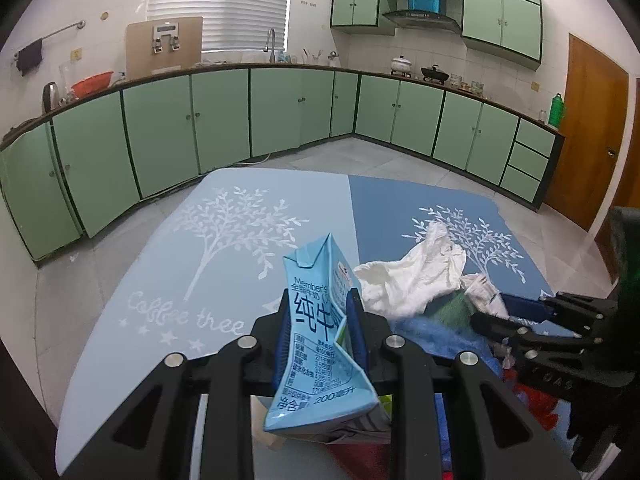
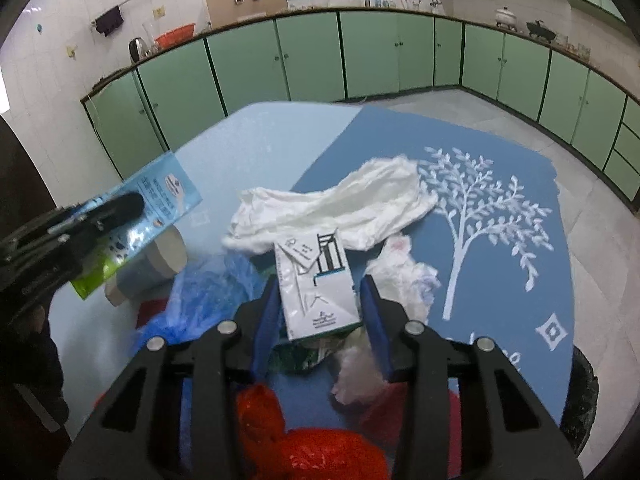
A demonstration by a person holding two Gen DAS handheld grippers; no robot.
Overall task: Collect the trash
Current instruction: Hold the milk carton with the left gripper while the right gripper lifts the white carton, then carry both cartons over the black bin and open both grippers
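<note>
My left gripper is shut on a crushed light-blue milk carton and holds it upright above the table; in the right wrist view the same gripper and the milk carton appear at the left. My right gripper points down into a pile of trash and straddles a white carton lying on top. The left pad sits against the carton, while a thin gap shows at the right pad. From the left wrist view the right gripper reaches into the pile.
Crumpled white paper, a tissue wad, a blue plastic bag and a red plastic bag surround the white carton on the blue tree-print tablecloth. A tape roll lies left. A black-lined bin stands beyond the table's right edge.
</note>
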